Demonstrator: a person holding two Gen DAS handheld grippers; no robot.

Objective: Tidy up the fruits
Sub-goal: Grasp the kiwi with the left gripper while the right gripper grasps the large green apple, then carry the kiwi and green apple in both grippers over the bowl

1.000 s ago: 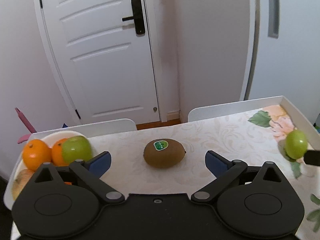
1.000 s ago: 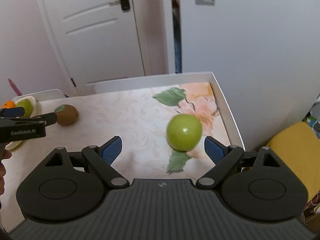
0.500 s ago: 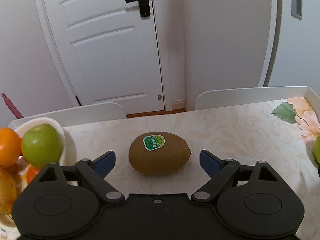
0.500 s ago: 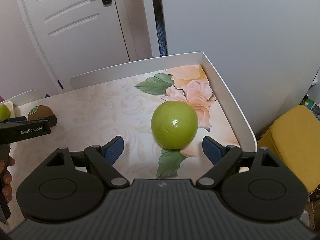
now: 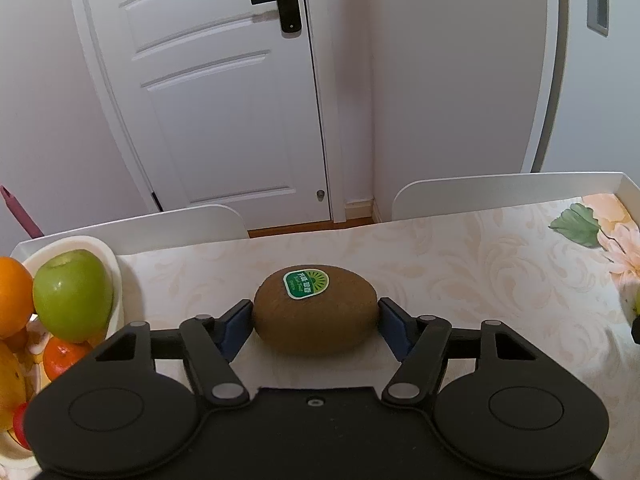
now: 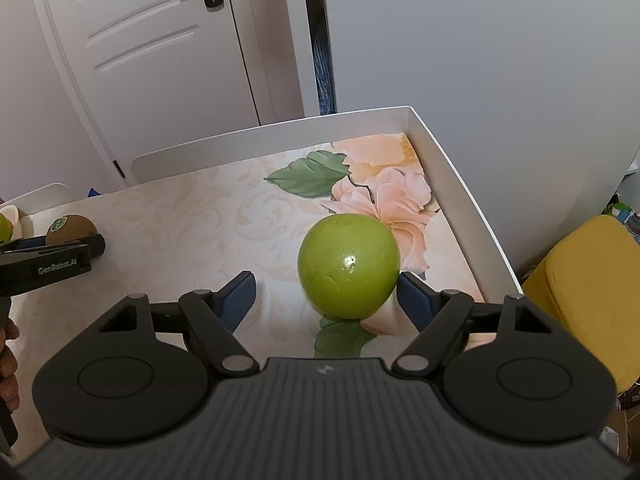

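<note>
A brown kiwi (image 5: 316, 308) with a green sticker lies on the floral tablecloth. My left gripper (image 5: 316, 326) is shut on it, both blue pads touching its sides. The kiwi (image 6: 70, 228) and the left gripper (image 6: 52, 260) also show at the left of the right wrist view. A green apple (image 6: 349, 266) sits near the table's right rim. My right gripper (image 6: 326, 296) is around it, partly closed: the right pad touches the apple, the left pad stands apart. A white bowl (image 5: 108, 264) at the left holds a green apple (image 5: 72, 294) and oranges (image 5: 14, 296).
The table has a raised white rim (image 6: 452, 168). Two white chair backs (image 5: 500, 192) stand behind it, with a white door (image 5: 224, 92) beyond. A yellow seat (image 6: 588, 280) is to the right of the table.
My left gripper moved forward and closed on the kiwi. My right gripper moved up to the green apple and narrowed around it.
</note>
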